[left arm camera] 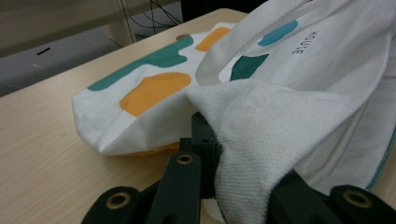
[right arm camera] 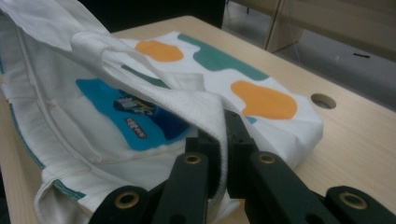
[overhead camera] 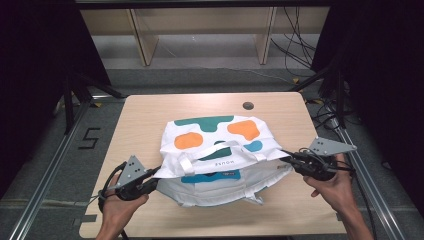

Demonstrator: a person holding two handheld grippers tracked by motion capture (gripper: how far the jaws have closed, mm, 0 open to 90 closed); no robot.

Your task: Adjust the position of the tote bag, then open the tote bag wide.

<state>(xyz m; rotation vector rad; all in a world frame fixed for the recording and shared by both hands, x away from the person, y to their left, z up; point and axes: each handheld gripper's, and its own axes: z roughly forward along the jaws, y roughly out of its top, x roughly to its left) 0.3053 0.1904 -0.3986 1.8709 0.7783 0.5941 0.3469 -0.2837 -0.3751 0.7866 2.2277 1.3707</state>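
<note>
On the pale wooden tabletop (overhead camera: pixel 150 115) we see a white tote bag (overhead camera: pixel 220 135) lying near the middle, printed with green, orange and blue patches and the word "HOUSE" by its mouth. The bag's closed bottom points to 12 o'clock in the high view and its open mouth faces 6 o'clock, toward us.

At about 8 o'clock from the bag, our left tool (overhead camera: pixel 150 178) grips the left corner of the upper mouth edge. In the left gripper view the 2 black jaws are closed on a thick fold of the woven white cloth (left arm camera: pixel 252 140), which drapes over the right jaw. At about 4 o'clock, our right tool (overhead camera: pixel 292 161) pinches the right corner of the same edge; in the right gripper view its jaws are shut on the hem (right arm camera: pixel 205 112), with cloth running between them.

The upper edge is lifted off the tabletop and stretched between the 2 tools, so the mouth gapes and we see the inside of the lower layer, with a blue patch and a small label (right arm camera: pixel 135 116). A white strap handle (overhead camera: pixel 220 152) lies across the raised layer. A round hole (overhead camera: pixel 248 106) sits in the tabletop at 12 o'clock, beyond the bag. A hand (overhead camera: pixel 117 207) holds the left tool and another hand (overhead camera: pixel 337 190) holds the right.
</note>
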